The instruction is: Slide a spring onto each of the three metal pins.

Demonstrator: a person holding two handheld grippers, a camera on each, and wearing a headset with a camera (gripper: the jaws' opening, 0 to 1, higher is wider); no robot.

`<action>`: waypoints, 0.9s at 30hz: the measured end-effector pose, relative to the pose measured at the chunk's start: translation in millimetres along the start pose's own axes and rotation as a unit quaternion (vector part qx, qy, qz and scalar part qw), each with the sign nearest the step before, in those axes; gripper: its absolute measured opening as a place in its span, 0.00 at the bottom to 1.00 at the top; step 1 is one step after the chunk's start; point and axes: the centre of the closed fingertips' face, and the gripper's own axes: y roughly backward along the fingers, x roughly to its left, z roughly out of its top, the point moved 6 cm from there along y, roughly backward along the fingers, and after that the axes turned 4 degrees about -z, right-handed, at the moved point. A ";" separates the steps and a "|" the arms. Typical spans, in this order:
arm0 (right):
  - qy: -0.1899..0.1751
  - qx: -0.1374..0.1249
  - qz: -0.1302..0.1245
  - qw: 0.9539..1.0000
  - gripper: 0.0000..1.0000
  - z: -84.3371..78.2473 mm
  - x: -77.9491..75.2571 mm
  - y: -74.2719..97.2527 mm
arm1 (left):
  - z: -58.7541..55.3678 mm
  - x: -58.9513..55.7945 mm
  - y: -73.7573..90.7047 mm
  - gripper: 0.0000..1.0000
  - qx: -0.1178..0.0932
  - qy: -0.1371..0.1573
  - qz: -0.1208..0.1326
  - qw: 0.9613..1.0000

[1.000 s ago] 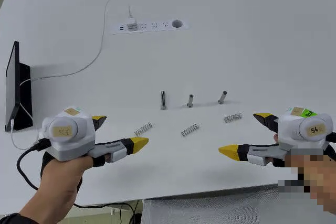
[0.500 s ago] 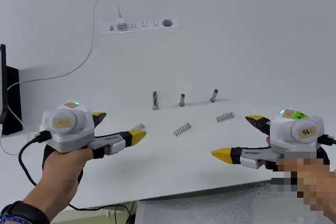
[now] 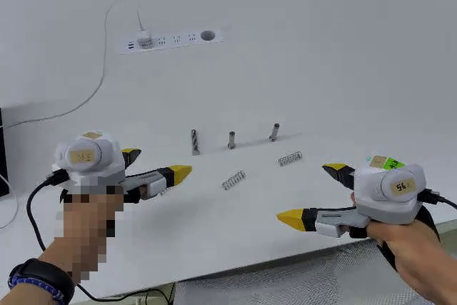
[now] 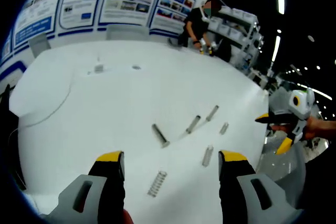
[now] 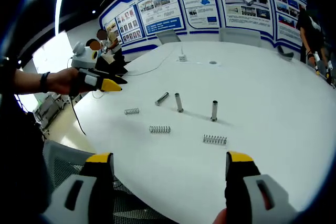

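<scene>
Three short metal pins (image 3: 194, 142) (image 3: 231, 140) (image 3: 274, 132) stand in a row on the white table. In front of them lie small springs (image 3: 233, 180) (image 3: 289, 158); the left gripper view has a third spring (image 4: 157, 183) lying close before its jaws. My left gripper (image 3: 156, 163) hovers open, left of the pins, nothing between its yellow tips. My right gripper (image 3: 312, 194) is open too, held near the table's front edge, right of the springs. The right gripper view has the pins (image 5: 178, 102) and springs (image 5: 159, 129) ahead of it.
A white power strip (image 3: 171, 38) with a plug and a trailing cable lies at the back of the table. A black screen (image 3: 2, 151) stands at the far left. Grey mesh (image 3: 285, 283) lies below the table's front edge. People stand in the background of the gripper views.
The head camera has shifted, moving the whole picture left. My left gripper has come up and closer to the left pin and spring. Both grippers stay open.
</scene>
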 end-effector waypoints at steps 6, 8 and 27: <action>-0.009 -0.006 -0.005 1.000 0.89 1.6 -1.6 0.8 | 5.7 3.4 -16.2 0.69 0.003 0.004 -0.003 1.000; -0.011 -0.007 -0.007 1.000 0.89 1.7 -2.2 1.4 | 7.2 3.0 -19.6 0.68 0.004 0.005 -0.003 1.000; -0.018 -0.003 -0.014 1.000 0.89 -1.6 -7.6 4.2 | 17.2 14.0 -52.5 0.51 0.012 0.042 0.008 0.999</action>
